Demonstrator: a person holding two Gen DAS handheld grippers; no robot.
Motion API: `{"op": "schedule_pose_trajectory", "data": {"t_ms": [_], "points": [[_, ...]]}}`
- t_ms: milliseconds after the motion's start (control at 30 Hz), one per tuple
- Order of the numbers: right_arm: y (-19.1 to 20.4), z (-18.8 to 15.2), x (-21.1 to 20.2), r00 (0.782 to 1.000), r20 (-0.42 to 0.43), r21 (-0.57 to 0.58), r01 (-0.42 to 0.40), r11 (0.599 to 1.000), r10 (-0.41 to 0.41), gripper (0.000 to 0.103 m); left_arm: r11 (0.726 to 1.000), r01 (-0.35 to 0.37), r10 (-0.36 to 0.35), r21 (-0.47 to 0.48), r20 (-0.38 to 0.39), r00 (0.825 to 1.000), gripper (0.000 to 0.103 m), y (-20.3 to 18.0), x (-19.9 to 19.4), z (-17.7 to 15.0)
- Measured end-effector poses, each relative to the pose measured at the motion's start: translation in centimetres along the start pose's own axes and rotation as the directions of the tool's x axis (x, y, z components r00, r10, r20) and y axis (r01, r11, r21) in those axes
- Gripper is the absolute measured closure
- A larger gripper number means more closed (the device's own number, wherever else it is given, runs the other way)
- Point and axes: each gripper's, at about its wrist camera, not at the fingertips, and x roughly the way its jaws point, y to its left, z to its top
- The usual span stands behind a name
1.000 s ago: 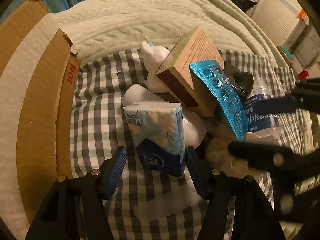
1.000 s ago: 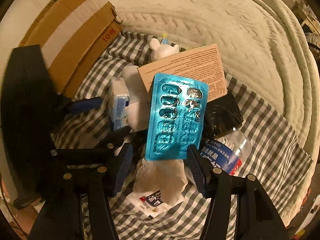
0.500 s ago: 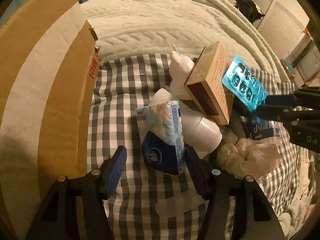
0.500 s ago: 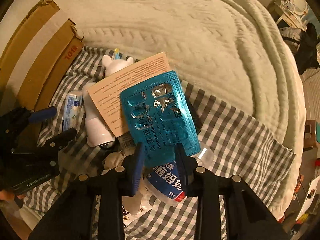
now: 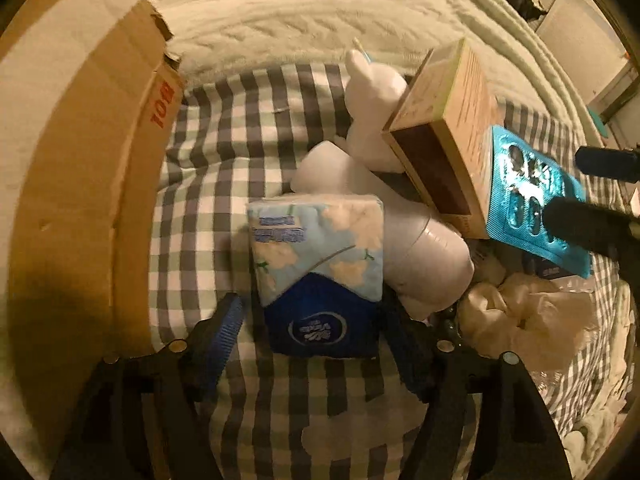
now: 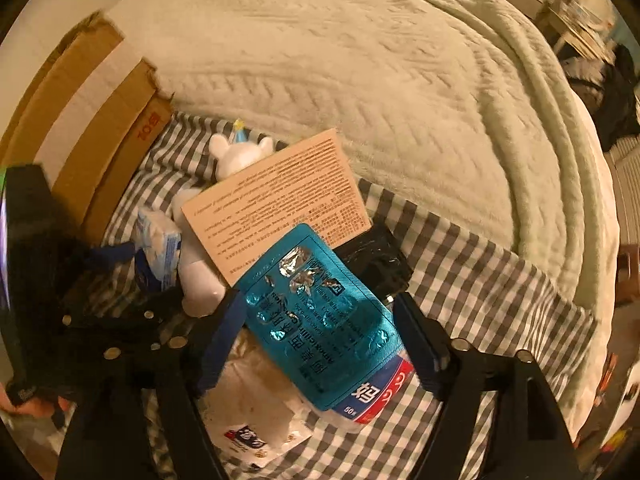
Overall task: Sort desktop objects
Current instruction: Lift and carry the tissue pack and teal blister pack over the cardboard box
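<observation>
On the bed's checked cloth [image 5: 240, 128], my left gripper [image 5: 310, 344] hangs jaws apart around the tissue pack [image 5: 316, 256], long axis pointing away, pads not pressing. My right gripper [image 6: 316, 340], jaws just opened wide, straddles the teal blister pack [image 6: 320, 320] lying loose on the water bottle [image 6: 372, 396].

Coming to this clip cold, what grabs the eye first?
The shiny teal blister pack, lying between the open right gripper fingers atop the pile on the checked cloth. Next, the blue-and-white tissue pack, standing between the open left gripper fingers, with the tan box leaning behind.
</observation>
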Motion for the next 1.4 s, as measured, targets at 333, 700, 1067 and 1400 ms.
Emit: {"op": "schedule_pose_trajectory", "data": {"t_ms": [333, 700, 1067, 1400], "points": [[2.1, -1.2, 2.4, 0.998, -0.067, -0.211, 0.002, 0.978, -0.017, 0.018, 1.000, -0.003, 0.003, 0.001, 0.011, 1.000, 0.031, -0.5, 1.1, -0.5], [0.5, -0.7, 1.2, 0.997, -0.077, -0.107, -0.002, 0.994, -0.006, 0.032, 1.000, 0.004, -0.003, -0.013, 0.027, 1.000, 0.053, -0.2, -0.6, -1.8], [-0.9, -0.4, -3.1, 0.998, -0.026, -0.002, -0.066, 0.998, 0.066, 0.033, 0.996, 0.039, -0.032, -0.085, 0.082, 0.996, 0.053, -0.9, -5.6, -0.4], [-0.7, 0.3, -13.8, 0.977, 0.181, 0.110, -0.132, 0.985, 0.111, 0.033, 0.996, 0.057, -0.036, -0.063, 0.302, 0.953, 0.053, -1.3, -16.8, 1.2]]}}
